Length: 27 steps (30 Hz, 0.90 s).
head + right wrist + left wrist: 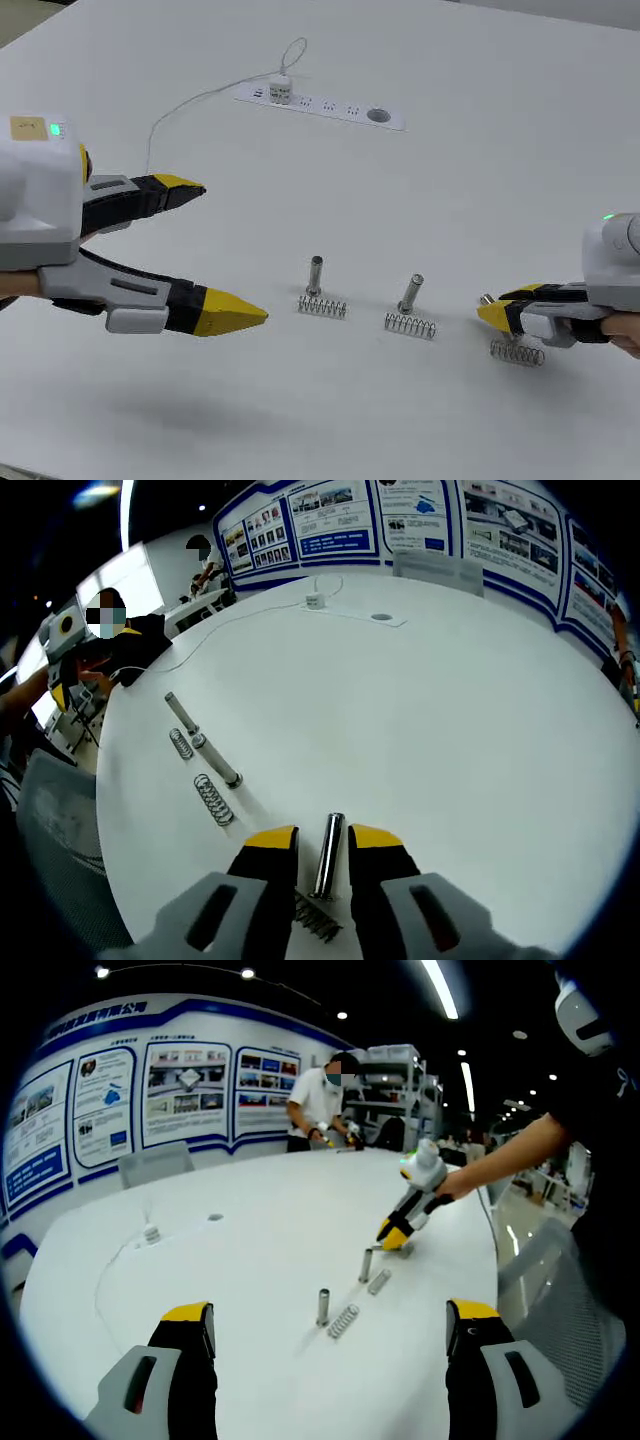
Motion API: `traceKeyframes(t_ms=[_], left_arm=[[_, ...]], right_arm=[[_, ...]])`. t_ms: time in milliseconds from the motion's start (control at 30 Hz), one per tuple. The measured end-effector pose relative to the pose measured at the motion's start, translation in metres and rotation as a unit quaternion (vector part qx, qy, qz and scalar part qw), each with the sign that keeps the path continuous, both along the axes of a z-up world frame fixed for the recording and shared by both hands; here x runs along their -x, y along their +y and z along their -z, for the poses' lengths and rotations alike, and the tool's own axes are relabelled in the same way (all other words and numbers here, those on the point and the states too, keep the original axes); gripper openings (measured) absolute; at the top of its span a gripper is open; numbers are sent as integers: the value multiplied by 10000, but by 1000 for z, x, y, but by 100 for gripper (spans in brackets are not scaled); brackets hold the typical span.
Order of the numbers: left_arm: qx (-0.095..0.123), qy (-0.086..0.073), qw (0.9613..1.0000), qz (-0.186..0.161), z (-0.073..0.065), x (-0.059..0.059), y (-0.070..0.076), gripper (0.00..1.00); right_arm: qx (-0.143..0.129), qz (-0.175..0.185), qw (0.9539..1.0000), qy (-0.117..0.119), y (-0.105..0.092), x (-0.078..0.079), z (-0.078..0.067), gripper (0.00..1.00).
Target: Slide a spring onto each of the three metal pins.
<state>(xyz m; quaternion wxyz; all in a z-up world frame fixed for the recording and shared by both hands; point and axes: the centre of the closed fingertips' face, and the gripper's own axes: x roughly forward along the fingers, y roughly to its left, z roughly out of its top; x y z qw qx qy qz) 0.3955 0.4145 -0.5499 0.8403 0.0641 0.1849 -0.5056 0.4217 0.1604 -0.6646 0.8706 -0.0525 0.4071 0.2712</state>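
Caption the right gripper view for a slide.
The right gripper straddles the nearest metal pin, its spring lying beside it; two more pins and springs wait beyond.

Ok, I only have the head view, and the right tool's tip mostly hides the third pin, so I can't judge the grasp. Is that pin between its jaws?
Observer: Yes. In the right gripper view the third pin stands between the jaws of the right tool, close to both. I cannot tell whether they pinch it.
Operator: Good. Is anyone else near the bench?
Observer: The left gripper view shows a person standing beyond the far edge of the table, well away from the pins.
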Motion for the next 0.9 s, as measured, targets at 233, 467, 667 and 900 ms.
traceKeyframes(t_ms=[233,467,667,900], left_arm=[[13,-5,10000,-14,-1,0,-1,98],[-38,-29,10000,-1,-1,1,0,98],[-56,-117,9999,-48,-3,0,2,96],[-53,-116,9999,39,-5,3,-4,95]], right_arm=[[49,116,9999,71,-1,-4,2,18],[287,190,9990,269,-4,-2,10,14],[391,263,9983,347,-3,-1,12,13],[588,251,9972,382,-3,-2,16,10]])
